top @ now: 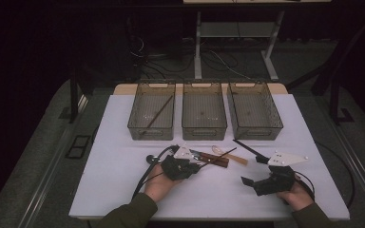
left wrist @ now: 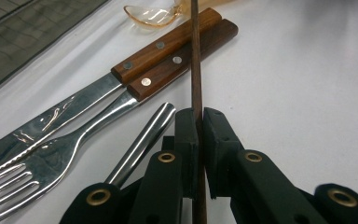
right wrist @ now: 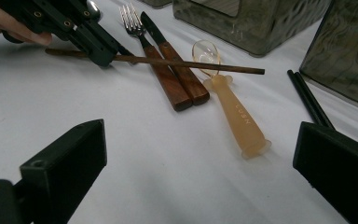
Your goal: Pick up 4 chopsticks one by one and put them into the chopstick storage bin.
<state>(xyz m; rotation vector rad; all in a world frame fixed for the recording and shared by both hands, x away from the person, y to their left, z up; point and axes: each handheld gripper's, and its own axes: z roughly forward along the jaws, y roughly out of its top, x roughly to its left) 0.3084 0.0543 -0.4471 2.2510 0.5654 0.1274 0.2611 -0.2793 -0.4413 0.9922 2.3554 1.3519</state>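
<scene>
My left gripper (left wrist: 200,126) is shut on a thin brown chopstick (left wrist: 196,70) that points away over the cutlery. In the right gripper view the same left gripper (right wrist: 95,46) holds that chopstick (right wrist: 191,65) level, just above the table. Beside it lie a fork (left wrist: 37,163) and a knife (left wrist: 51,121) with wooden handles, a steel handle (left wrist: 142,142) and an amber plastic spoon (right wrist: 233,107). My right gripper (right wrist: 200,168) stands open and holds nothing, short of the spoon. In the high view the left gripper (top: 195,166) is at centre and the right gripper (top: 254,170) at right.
Three clear bins stand in a row at the back: left (top: 151,134), middle (top: 204,133), right (top: 256,134). A brown chopstick (top: 158,113) lies in the left bin. A pair of black chopsticks (right wrist: 307,100) lies near the right bin. The white table (top: 123,190) has free room in front.
</scene>
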